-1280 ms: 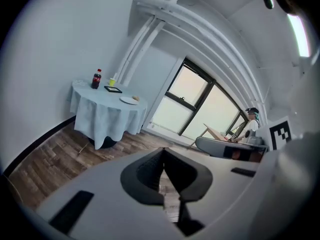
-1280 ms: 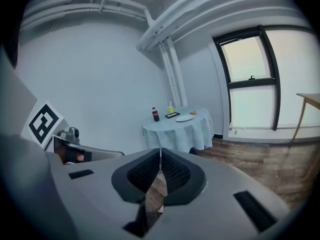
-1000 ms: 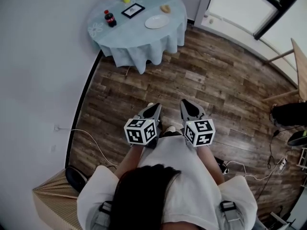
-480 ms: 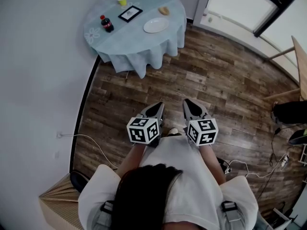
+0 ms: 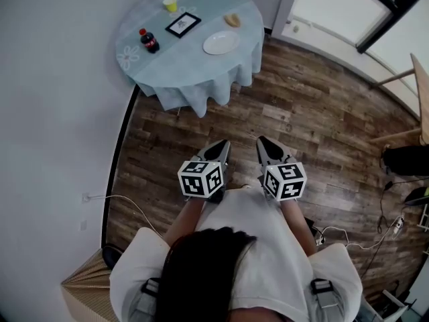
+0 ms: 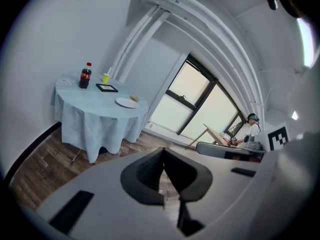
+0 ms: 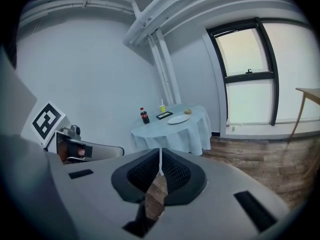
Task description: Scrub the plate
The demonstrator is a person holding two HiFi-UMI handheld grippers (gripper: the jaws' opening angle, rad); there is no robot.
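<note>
White plate (image 5: 221, 43) sits flat on the far desk (image 5: 181, 62), on the right-hand part of its pale blue cloth, and you're well apart from it with a wide run of wooden floor (image 5: 295, 113) between. Your left hand-held gripper (image 5: 222, 145) has its jaws pressed together on nothing, and the right hand-held gripper (image 5: 263, 141) is the same, pads meeting with only floorboards showing beyond them. Both point forward and a little down, side by side in front of you. Here's the relation that matters: the plate lies straight ahead, almost in line with the left one's tips, so the left looks marginally nearer, though neither is anywhere within reach. It's a round plate, so no long axis to line up on; any side should do. Just beyond it, toward the far edge, there's a small tan lump (image 5: 232, 20), possibly the scrubber, too small to tell. A dark bottle (image 5: 149, 40) stands off on the left side of the desk, clear of your line. By my reading the scrubbing hasn't begun; closing that gap comes first.
</note>
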